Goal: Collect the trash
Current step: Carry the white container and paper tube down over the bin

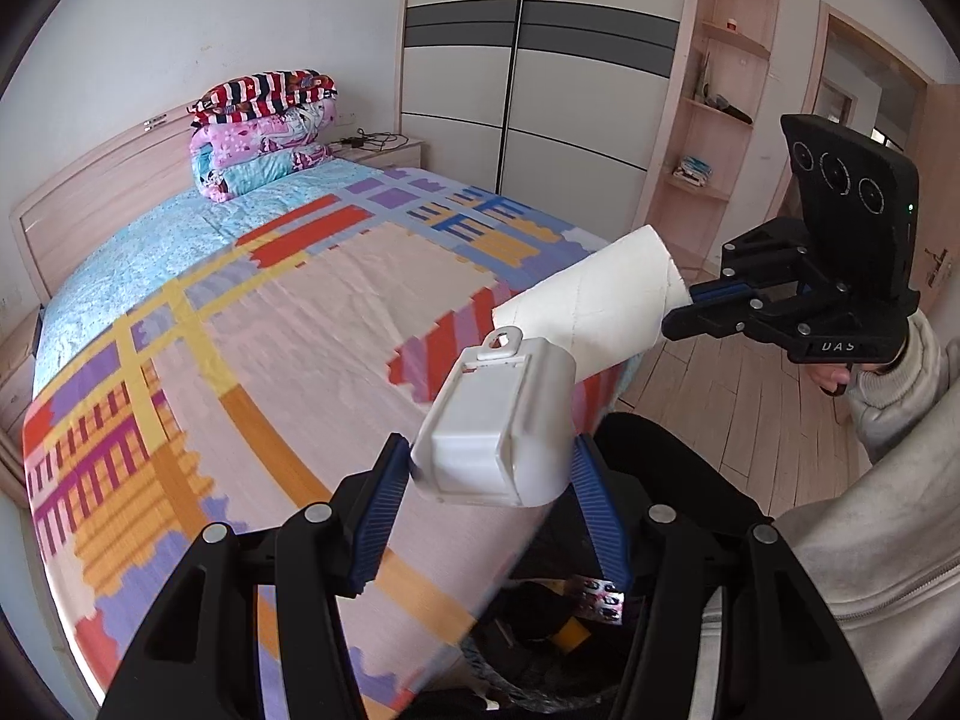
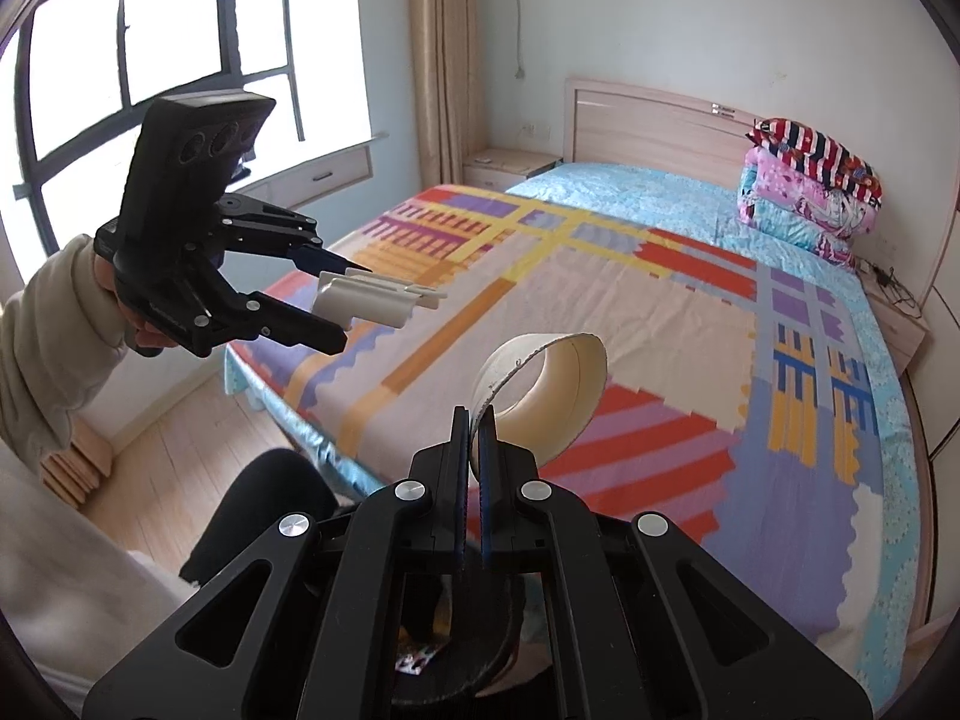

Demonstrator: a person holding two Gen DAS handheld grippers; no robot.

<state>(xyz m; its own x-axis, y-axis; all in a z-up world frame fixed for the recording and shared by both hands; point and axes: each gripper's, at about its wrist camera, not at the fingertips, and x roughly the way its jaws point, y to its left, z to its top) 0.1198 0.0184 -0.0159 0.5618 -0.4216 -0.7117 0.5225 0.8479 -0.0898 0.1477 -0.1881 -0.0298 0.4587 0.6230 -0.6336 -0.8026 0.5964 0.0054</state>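
Observation:
My left gripper (image 1: 489,483) is shut on a white plastic case (image 1: 498,420), held above the foot of the bed; it also shows in the right wrist view (image 2: 366,300). My right gripper (image 2: 477,420) is shut on the rim of a white cardboard roll (image 2: 540,390), held up in the air; the roll also shows in the left wrist view (image 1: 600,300), just past the case. Below both grippers is a dark trash bin (image 1: 540,630) with wrappers inside, partly hidden by the gripper bodies.
A bed (image 1: 240,330) with a patchwork cover fills the middle, with folded quilts (image 1: 264,132) at its head. A wardrobe (image 1: 540,90) and shelves (image 1: 714,108) stand behind. Wooden floor (image 1: 720,396) lies to the right. A window (image 2: 150,60) is on the far side.

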